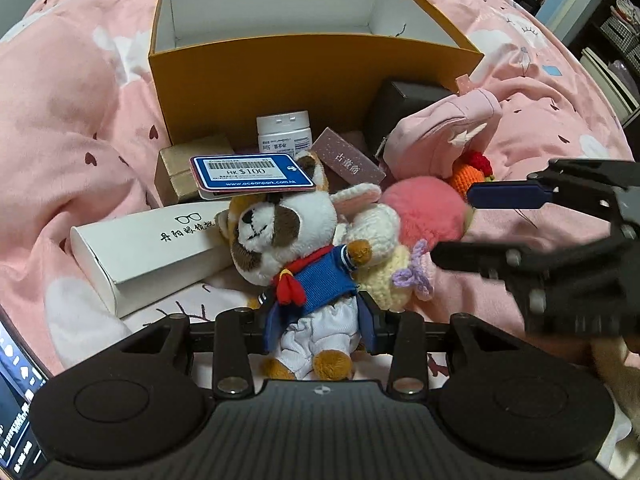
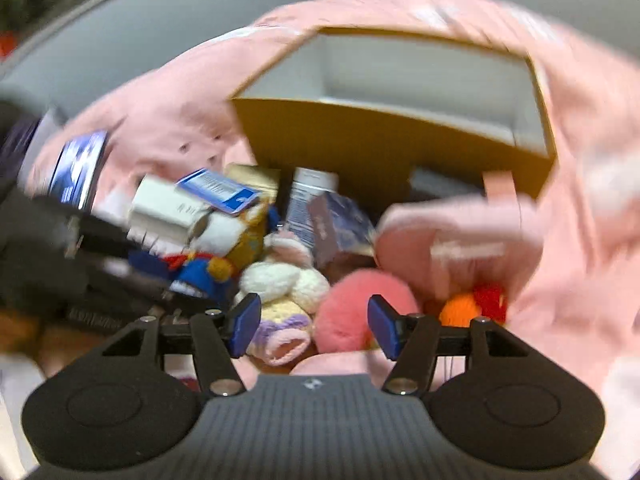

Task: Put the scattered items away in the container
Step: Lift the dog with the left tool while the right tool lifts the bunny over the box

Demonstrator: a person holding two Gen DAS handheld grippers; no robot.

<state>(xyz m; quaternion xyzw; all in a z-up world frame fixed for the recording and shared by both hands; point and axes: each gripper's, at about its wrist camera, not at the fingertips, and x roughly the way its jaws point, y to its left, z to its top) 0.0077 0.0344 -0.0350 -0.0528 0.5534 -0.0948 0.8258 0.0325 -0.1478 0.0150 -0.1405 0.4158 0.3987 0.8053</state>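
Left wrist view, bottom centre: the left tool (image 1: 316, 320) is clamped on the plush dog (image 1: 298, 248), its blue pads squeezing the toy at the waist, white trousers dangling below and the sailor top and red scarf above. A blue price tag (image 1: 252, 174) sits on the dog's head.

At the right edge of the same frame the right tool (image 1: 456, 224) stands with its fingers apart and nothing between them. In its own blurred view the right tool (image 2: 314, 326) shows the same, pads spread and gripping nothing, the pink pom-pom (image 2: 356, 312) and the crocheted bunny (image 2: 280, 284) lying beyond the gap.

Just past the dog, left of centre, lies the white glasses box (image 1: 148, 248); right of centre, the crocheted bunny (image 1: 380, 248) and the pink pom-pom (image 1: 424, 212), touching each other. An orange and red knitted toy (image 1: 472, 172) peeks out under the pink pouch (image 1: 444, 132).

Farther up: a gold box (image 1: 184, 168), a white jar (image 1: 284, 130), a mauve box (image 1: 348, 156) with gold lettering, and a dark box (image 1: 400, 108), all crowded against the front wall of the container.

At the top of the frame, the orange cardboard box (image 1: 280, 76) stands open on the pink bedspread (image 1: 80, 120), its white inside showing bare.
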